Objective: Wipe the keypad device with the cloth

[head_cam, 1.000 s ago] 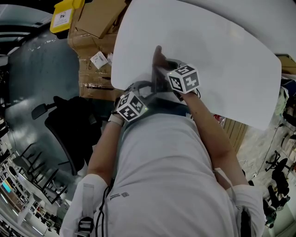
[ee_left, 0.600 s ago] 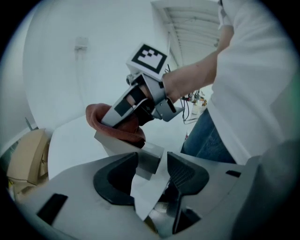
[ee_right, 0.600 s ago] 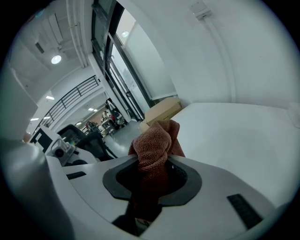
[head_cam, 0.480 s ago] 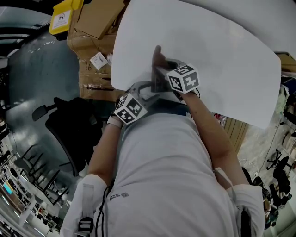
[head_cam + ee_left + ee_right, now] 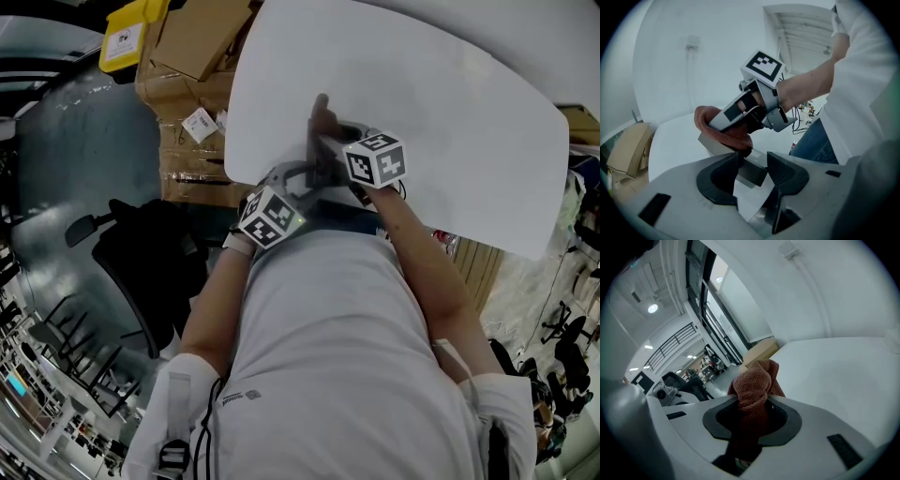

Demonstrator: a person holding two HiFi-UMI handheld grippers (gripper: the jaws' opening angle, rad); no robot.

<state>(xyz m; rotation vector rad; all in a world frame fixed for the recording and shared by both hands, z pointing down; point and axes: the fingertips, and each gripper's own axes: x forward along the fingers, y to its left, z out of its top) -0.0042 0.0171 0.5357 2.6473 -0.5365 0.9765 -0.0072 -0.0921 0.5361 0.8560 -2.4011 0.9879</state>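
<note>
Bench area: white surface with rounded corners, in an open workshop.
Cardboard boxes and black chair beside it; tall windows, ceiling light, white wall.

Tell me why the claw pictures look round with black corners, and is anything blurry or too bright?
Left gripper view: the wide lens leaves black corners and bends the table edge into a curve. Right gripper view: same black ring; the cloth looks sharp, the ceiling lamp glares. Head view: dimmer and greyish, but fairly sharp.
</note>
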